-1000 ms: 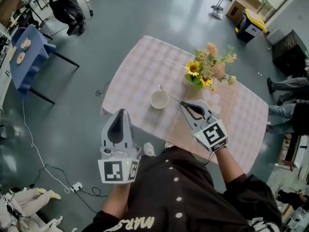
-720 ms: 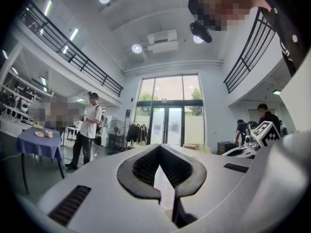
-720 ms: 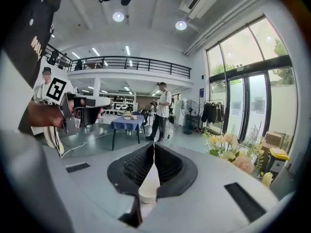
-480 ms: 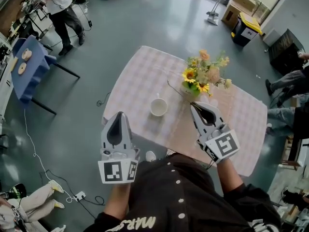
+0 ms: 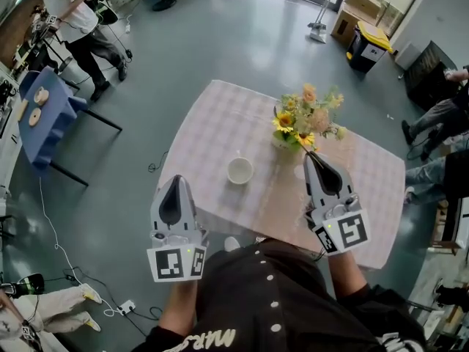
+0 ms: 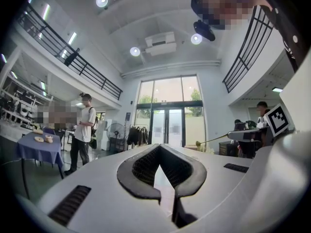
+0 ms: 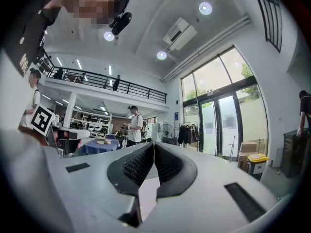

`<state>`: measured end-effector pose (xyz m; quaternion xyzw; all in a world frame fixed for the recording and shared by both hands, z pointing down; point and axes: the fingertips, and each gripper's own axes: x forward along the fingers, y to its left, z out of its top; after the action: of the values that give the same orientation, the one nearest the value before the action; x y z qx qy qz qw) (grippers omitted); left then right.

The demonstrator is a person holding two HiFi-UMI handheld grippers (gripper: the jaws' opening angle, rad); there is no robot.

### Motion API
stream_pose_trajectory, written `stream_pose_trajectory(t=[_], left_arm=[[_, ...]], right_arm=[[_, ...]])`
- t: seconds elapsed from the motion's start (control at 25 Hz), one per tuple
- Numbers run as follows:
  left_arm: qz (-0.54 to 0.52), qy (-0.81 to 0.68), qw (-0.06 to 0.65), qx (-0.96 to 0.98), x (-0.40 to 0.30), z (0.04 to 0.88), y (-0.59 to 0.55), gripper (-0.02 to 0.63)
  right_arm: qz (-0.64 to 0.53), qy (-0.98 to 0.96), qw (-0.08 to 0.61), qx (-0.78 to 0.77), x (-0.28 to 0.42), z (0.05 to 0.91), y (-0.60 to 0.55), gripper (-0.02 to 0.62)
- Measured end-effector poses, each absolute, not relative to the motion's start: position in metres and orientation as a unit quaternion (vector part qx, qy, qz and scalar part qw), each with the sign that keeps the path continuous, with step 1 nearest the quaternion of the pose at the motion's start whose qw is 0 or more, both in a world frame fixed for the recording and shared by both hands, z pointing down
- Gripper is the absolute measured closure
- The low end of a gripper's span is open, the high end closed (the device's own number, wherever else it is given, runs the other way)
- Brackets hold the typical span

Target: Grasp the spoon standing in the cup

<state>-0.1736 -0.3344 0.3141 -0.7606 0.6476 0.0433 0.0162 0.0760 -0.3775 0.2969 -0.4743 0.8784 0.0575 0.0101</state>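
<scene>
A white cup stands on the pink checked table, with no spoon in it. My right gripper hovers right of the cup, in front of the flowers, jaws closed. In the left gripper view the thin golden spoon sticks out sideways from the right gripper, pinched at its handle. In the right gripper view the right gripper has its jaws together, and the spoon itself is hard to make out. My left gripper hangs off the table's near left edge, shut and empty.
A blue side table with plates stands far left, with a person beside it. A yellow-lidded bin sits at the back right. People sit at the right edge. Cables lie on the floor at lower left.
My right gripper has risen and swung right toward the flowers, lifting the spoon out of the cup. The cup now stands empty. The left gripper has stayed put.
</scene>
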Motion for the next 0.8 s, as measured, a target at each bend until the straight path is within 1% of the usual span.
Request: stream_pose_trajectory(t=[0.2,0.8], left_arm=[[0.044,0.651,0.023,-0.757,-0.176,0.311,-0.332,0.589],[0.042,0.653,0.024,-0.756,-0.174,0.311,-0.333,0.589]], right_arm=[[0.061,0.863,0.031,-0.501,0.091,0.293,-0.374,0.588],[0.062,0.85,0.035,-0.522,0.106,0.294,-0.374,0.588]])
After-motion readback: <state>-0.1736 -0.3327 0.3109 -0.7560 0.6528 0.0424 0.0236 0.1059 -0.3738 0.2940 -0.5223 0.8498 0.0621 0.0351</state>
